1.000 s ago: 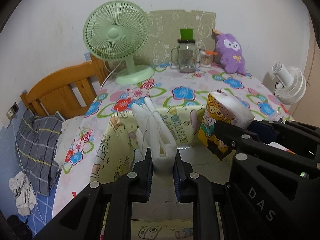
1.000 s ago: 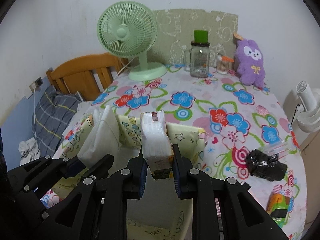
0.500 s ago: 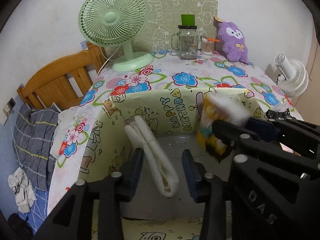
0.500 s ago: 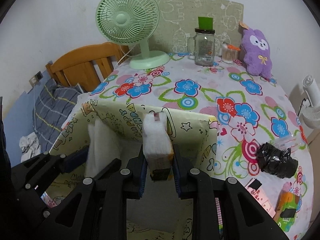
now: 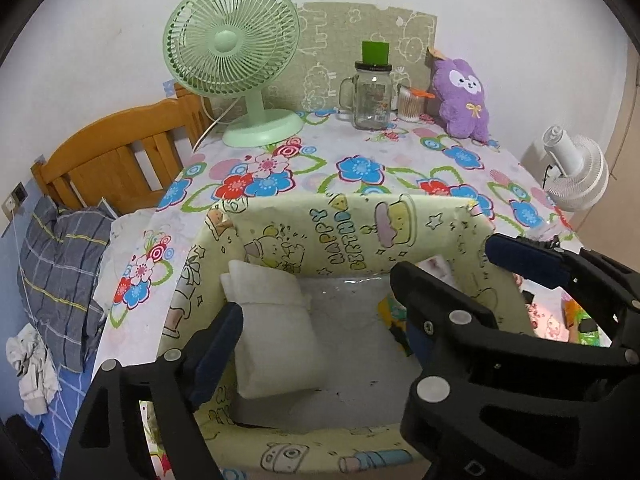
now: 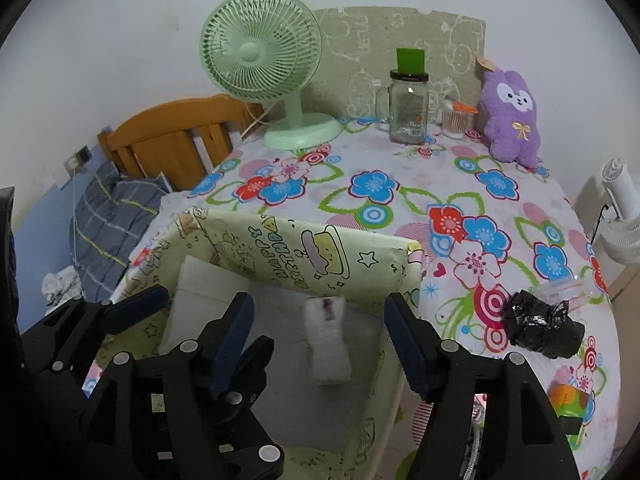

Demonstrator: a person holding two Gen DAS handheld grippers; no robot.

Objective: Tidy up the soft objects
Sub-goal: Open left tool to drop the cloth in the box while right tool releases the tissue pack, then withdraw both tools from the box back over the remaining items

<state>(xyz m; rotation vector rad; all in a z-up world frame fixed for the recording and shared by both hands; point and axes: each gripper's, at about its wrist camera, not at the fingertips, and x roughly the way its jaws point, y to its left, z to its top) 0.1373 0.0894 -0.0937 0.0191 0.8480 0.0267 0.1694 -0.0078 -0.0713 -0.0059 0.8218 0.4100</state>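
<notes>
Both soft items lie inside the pale yellow cartoon-printed box (image 5: 360,232) at the near edge of the flower-clothed bench (image 6: 460,208). The folded white cloth pad (image 5: 276,332) rests against the box's left wall, and the small plastic-wrapped tissue pack (image 6: 328,344) sits toward the right. The left gripper (image 5: 320,344) and right gripper (image 6: 320,340) hang over the box, jaws wide apart, holding nothing — the release step looks done. Next, likely lift clear of the walls and reach for another soft thing, perhaps the purple plush toy (image 6: 510,116).
</notes>
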